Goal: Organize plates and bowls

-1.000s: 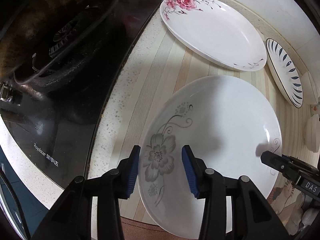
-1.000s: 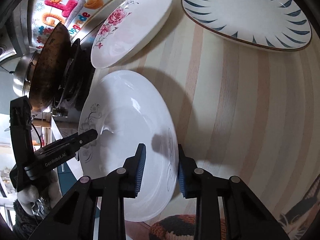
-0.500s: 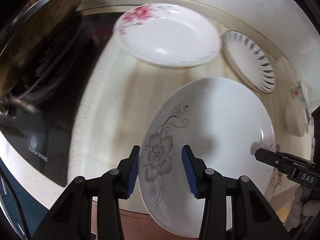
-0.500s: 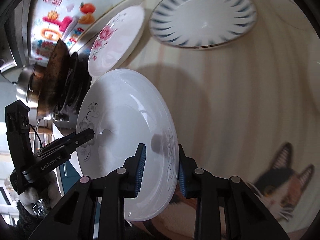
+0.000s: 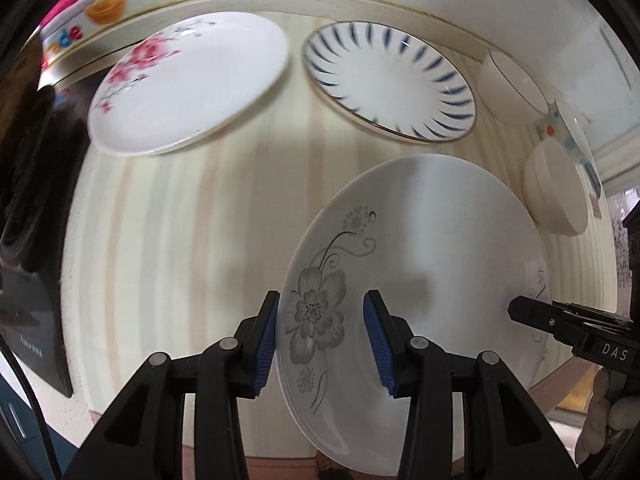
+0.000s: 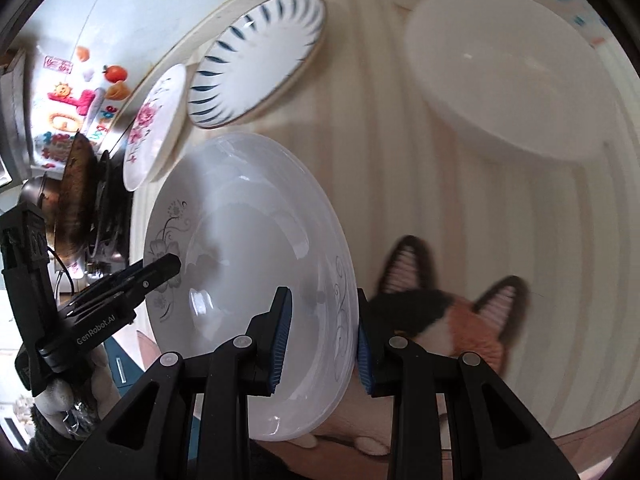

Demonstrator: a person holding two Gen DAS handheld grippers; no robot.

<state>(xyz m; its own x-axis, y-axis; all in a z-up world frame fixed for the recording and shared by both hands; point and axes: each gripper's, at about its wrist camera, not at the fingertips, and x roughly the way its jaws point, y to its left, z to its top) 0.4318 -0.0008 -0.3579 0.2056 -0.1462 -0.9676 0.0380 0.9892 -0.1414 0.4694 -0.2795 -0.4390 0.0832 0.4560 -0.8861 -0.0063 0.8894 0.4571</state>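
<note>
Grey-flower plate (image 5: 420,280) held tilted above the striped counter (image 5: 180,240), carried between both grippers. Left gripper (image 5: 320,340) has its blue pads either side of the plate's rim at the grey flower print; jaws narrowed on the rim. Right gripper (image 6: 322,344) clamps the opposite rim by the scroll pattern, one pad inside the plate, one behind. Pink-flower plate (image 5: 188,88) and blue-striped plate (image 5: 390,84) lie flat side by side at the back of the counter, close but apart. Two white bowls (image 5: 556,192) sit at the right end. Cat picture (image 6: 444,312) shows under the right gripper. Stove edge (image 5: 36,300), dark, at far left.
</note>
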